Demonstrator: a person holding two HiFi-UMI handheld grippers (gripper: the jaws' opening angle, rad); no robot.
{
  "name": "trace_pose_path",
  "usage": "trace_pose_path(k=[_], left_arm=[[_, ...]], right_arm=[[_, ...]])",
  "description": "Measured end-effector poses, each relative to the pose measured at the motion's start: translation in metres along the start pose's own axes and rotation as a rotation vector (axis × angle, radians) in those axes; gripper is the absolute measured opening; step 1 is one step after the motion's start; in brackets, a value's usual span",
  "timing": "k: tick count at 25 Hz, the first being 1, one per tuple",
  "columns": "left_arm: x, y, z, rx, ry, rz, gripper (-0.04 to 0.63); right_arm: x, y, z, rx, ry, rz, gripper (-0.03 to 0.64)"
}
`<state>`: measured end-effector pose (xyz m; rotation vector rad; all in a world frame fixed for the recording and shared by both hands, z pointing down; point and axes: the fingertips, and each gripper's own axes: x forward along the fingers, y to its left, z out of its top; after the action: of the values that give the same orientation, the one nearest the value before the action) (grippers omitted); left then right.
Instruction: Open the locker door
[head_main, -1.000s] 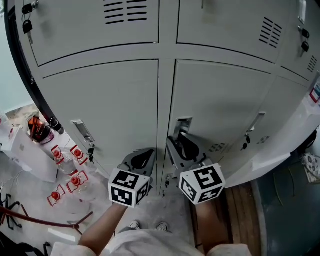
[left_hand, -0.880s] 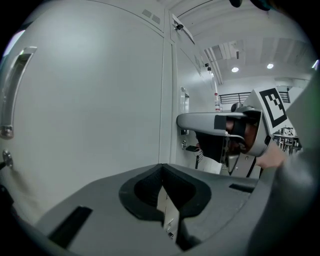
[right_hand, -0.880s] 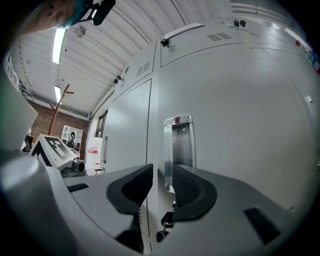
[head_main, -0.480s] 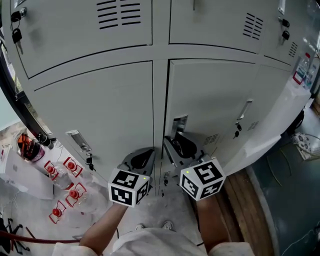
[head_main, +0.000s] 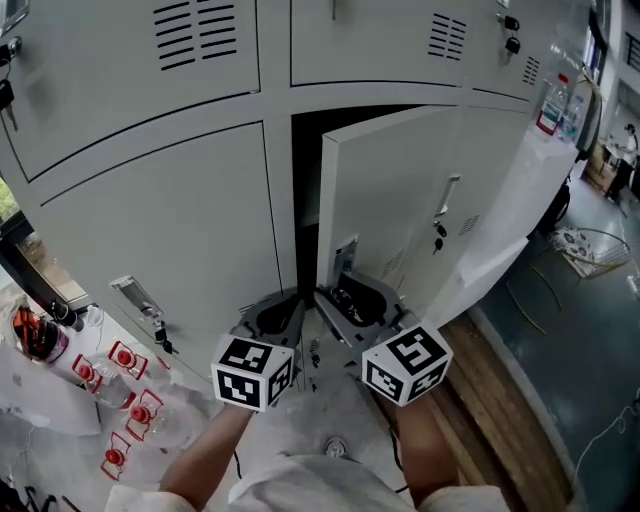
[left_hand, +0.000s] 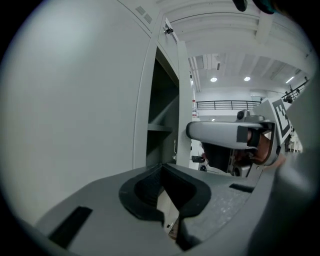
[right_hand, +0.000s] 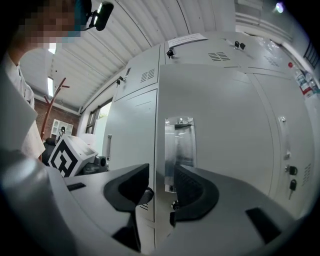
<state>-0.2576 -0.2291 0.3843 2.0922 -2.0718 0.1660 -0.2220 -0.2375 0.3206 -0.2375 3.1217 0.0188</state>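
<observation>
The grey locker door (head_main: 400, 190) stands ajar, swung out to the right, with a dark gap (head_main: 305, 170) along its left edge. My right gripper (head_main: 345, 300) straddles the door's free edge just below the recessed metal handle (head_main: 345, 255). In the right gripper view the door edge (right_hand: 156, 150) runs between the jaws of the right gripper (right_hand: 161, 187), which are opening, and the pads stand off the metal. My left gripper (head_main: 278, 312) hangs shut and empty in front of the neighbouring door. In its own view the left gripper (left_hand: 167, 187) faces the locker's open inside (left_hand: 162, 125).
To the right is another locker with a handle and hanging keys (head_main: 440, 225). The left locker has its own handle (head_main: 135, 298). Red-capped bottles (head_main: 120, 360) stand on the floor at the left. A wooden strip (head_main: 500, 370) and a wire basket (head_main: 590, 250) lie at the right.
The door has swung from nearly closed to well ajar, showing the dark inside. The right gripper came out with the edge; the left gripper has hardly moved.
</observation>
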Motion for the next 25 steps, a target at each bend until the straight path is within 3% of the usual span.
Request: trace_pose_path(k=[3, 25], left_arm=[[0.002, -0.009, -0.003, 0.001, 0.006, -0.032, 0.006], [0.021, -0.077, -0.012, 0.002, 0.022, -0.252, 0.006]], right_arm=[[-0.010, 0.003, 0.000, -0.006, 0.004, -0.010, 0.175], [-0.087, -0.017, 0.000, 0.012, 0.004, -0.224, 0.146]])
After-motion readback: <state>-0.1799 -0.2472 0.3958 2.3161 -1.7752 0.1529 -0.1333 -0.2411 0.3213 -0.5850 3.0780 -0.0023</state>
